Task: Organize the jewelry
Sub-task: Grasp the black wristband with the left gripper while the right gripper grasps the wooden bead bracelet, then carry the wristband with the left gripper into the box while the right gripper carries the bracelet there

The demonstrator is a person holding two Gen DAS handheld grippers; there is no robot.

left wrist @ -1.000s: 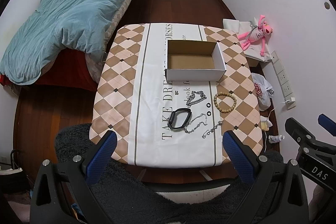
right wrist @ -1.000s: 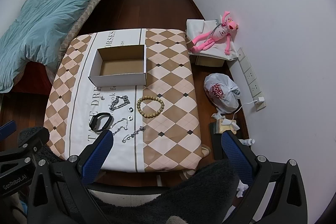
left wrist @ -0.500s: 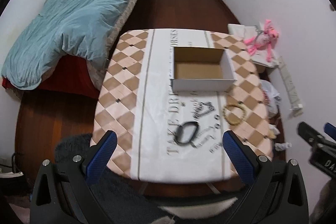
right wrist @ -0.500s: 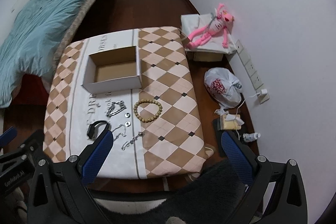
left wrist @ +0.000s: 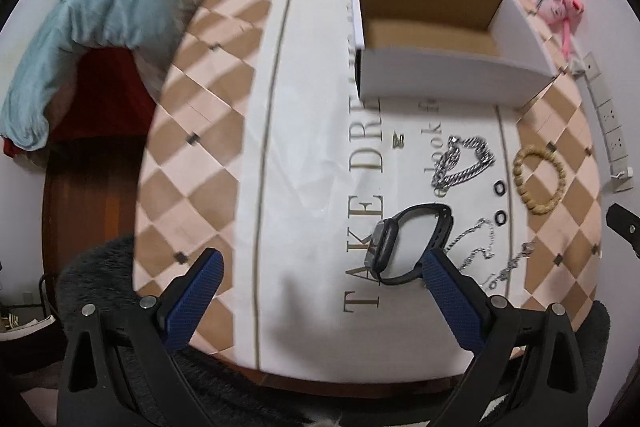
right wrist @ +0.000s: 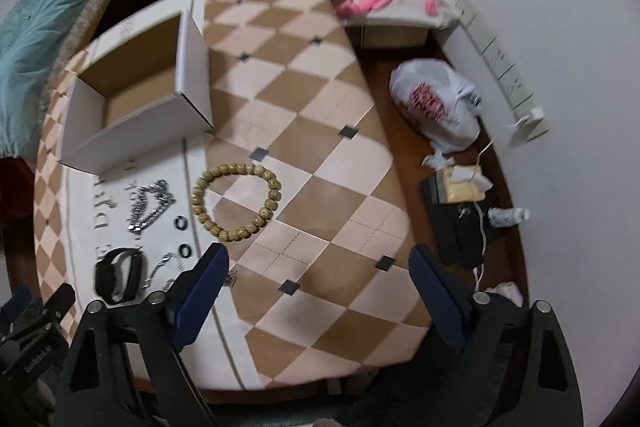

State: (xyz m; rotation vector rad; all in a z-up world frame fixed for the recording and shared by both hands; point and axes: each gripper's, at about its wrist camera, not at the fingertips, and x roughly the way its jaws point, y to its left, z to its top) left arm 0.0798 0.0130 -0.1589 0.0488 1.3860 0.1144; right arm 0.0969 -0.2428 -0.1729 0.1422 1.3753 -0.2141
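Jewelry laid near open white cardboard box (left wrist: 448,75) on checkered tablecloth (right wrist: 320,147): black smartwatch (left wrist: 404,247), tan wooden bead bracelet (right wrist: 236,203) right. Left gripper (left wrist: 320,287) wide open, empty. Right gripper (right wrist: 320,287) open, jaws just narrowing, nothing between.

Motion blur, hidden chains and cropped edges

Beside the watch (left wrist: 404,247), the thin chains (left wrist: 478,247) are smeared, and in the right wrist view a blue finger (right wrist: 198,291) hides part of them. The box (left wrist: 432,27) beyond the watch loses its far wall at the picture's top edge. The tablecloth (left wrist: 224,115) lettering by the watch is part hidden, its checks streaked.
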